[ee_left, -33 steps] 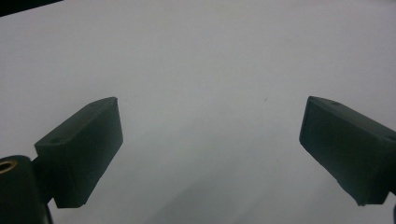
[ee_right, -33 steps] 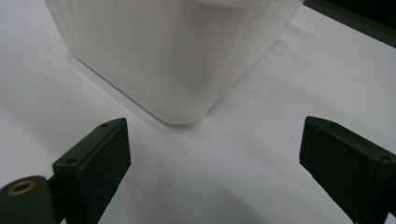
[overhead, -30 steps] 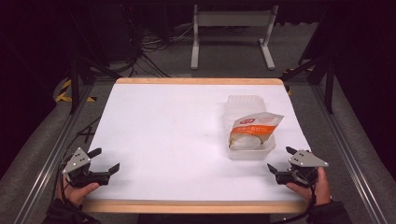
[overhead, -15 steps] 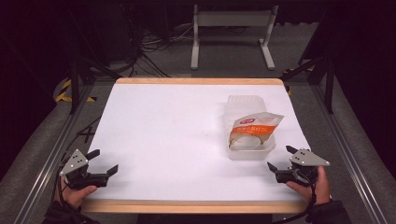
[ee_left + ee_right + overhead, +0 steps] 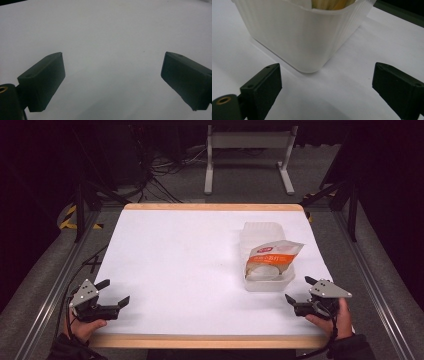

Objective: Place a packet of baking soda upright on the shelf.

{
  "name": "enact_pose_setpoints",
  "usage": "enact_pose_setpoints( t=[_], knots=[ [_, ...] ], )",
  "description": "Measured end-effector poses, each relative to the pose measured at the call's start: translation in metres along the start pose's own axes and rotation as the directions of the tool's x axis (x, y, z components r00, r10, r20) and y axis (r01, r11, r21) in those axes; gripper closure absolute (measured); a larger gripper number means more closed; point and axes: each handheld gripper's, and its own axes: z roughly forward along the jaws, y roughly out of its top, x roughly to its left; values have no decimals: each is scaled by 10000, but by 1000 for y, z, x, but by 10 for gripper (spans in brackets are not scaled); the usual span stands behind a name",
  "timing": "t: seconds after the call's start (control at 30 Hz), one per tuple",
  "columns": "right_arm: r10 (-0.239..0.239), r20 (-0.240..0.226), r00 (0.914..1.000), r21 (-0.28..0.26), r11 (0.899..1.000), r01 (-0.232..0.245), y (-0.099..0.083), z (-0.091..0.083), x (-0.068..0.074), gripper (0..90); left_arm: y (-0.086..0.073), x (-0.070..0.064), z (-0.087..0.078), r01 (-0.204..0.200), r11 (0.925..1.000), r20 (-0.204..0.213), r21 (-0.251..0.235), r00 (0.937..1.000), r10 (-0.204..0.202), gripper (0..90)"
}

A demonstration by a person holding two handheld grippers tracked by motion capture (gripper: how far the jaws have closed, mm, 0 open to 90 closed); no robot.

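A clear plastic container (image 5: 267, 282) stands on the right half of the white table (image 5: 200, 255), with an orange and white food packet (image 5: 272, 257) lying in it. My right gripper (image 5: 300, 290) rests open near the front right corner, just in front of the container; its jaws stand wide apart facing the container's corner (image 5: 312, 50). At the front left corner a hand holds my left gripper (image 5: 114, 293), also open, with bare table between its jaws (image 5: 112, 75).
The table has a wooden rim (image 5: 210, 341) at front and back. Metal rails (image 5: 45, 290) run along both sides. Beyond the far edge are cables (image 5: 165, 165) and a white metal stand (image 5: 247, 155) on the floor.
The left gripper has shifted slightly toward the front edge. The right gripper and the container are as before.
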Motion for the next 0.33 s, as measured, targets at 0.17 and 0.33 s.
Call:
enact_pose_setpoints(
  t=[0.17, 0.33],
  knots=[
    [22, 8, 10000, 21, 10000, -22, -1, 0, -2, 96, 0, 0, 1, 100, 9999, -81, -12, 9999, -100, 63],
    [72, 29, 10000, -64, 10000, -72, 0, 1, -3, 96, -1, 0, 0, 297, 9996, -204, -11, 9993, -297, 68]
  ],
)
